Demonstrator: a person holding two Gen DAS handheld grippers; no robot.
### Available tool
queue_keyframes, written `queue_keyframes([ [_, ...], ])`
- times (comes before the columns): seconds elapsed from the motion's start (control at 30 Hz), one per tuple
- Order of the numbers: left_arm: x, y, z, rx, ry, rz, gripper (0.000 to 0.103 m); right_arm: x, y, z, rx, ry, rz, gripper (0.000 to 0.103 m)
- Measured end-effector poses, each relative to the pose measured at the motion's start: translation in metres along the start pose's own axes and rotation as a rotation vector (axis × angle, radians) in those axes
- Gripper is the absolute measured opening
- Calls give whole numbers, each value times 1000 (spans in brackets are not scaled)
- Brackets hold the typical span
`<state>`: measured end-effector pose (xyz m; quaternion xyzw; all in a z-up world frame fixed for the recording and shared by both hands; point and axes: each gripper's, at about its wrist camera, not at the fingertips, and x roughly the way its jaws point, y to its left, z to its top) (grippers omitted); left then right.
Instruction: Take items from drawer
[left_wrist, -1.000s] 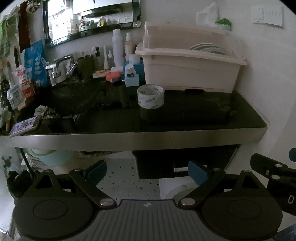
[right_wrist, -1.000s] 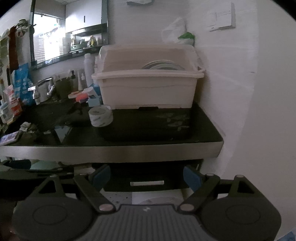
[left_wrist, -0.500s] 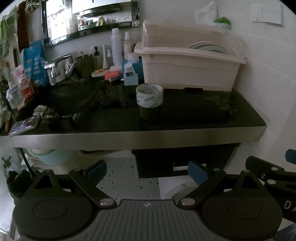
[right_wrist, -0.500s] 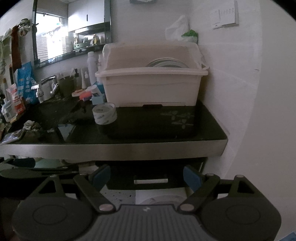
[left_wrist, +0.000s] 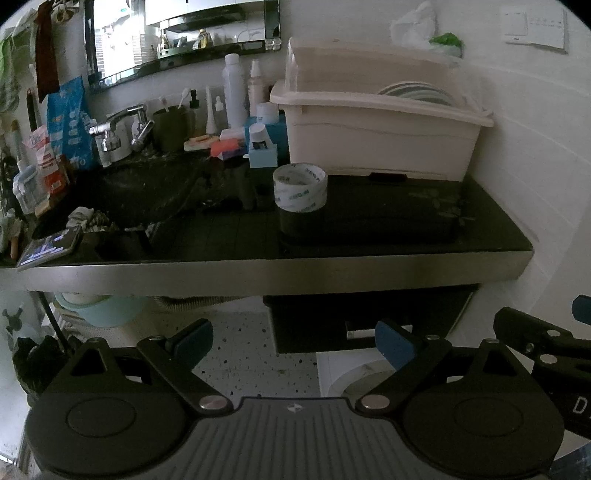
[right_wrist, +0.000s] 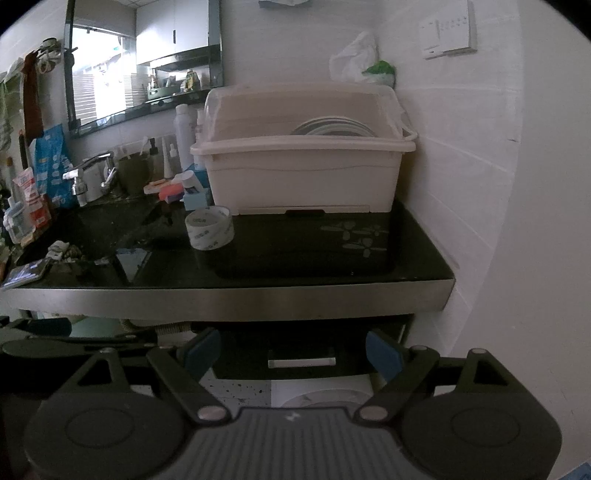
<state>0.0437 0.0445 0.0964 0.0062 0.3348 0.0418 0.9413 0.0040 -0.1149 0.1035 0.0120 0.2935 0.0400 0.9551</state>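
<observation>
A dark drawer (right_wrist: 303, 350) with a white bar handle (right_wrist: 301, 363) hangs shut under the steel-edged counter; it also shows in the left wrist view (left_wrist: 362, 321). What it holds is hidden. My right gripper (right_wrist: 293, 352) is open and empty, level with the drawer front and a short way from it. My left gripper (left_wrist: 293, 341) is open and empty, lower left of the drawer. The right gripper's arm shows at the left view's right edge (left_wrist: 543, 343).
On the black counter (right_wrist: 424, 258) stand a roll of tape (right_wrist: 209, 228), a beige dish rack with plates (right_wrist: 303, 173), a faucet (left_wrist: 118, 129), bottles and a phone (left_wrist: 50, 245). A white round object (right_wrist: 317, 397) sits on the speckled floor below the drawer. A wall is at right.
The right gripper has moved a little closer to the counter and drawer. The left gripper has barely moved.
</observation>
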Motion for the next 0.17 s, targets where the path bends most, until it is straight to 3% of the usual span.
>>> queue_keyframes([
  [0.17,-1,0,0,-1,-1,-1,95,0,-1,1,-1,0,1,86],
])
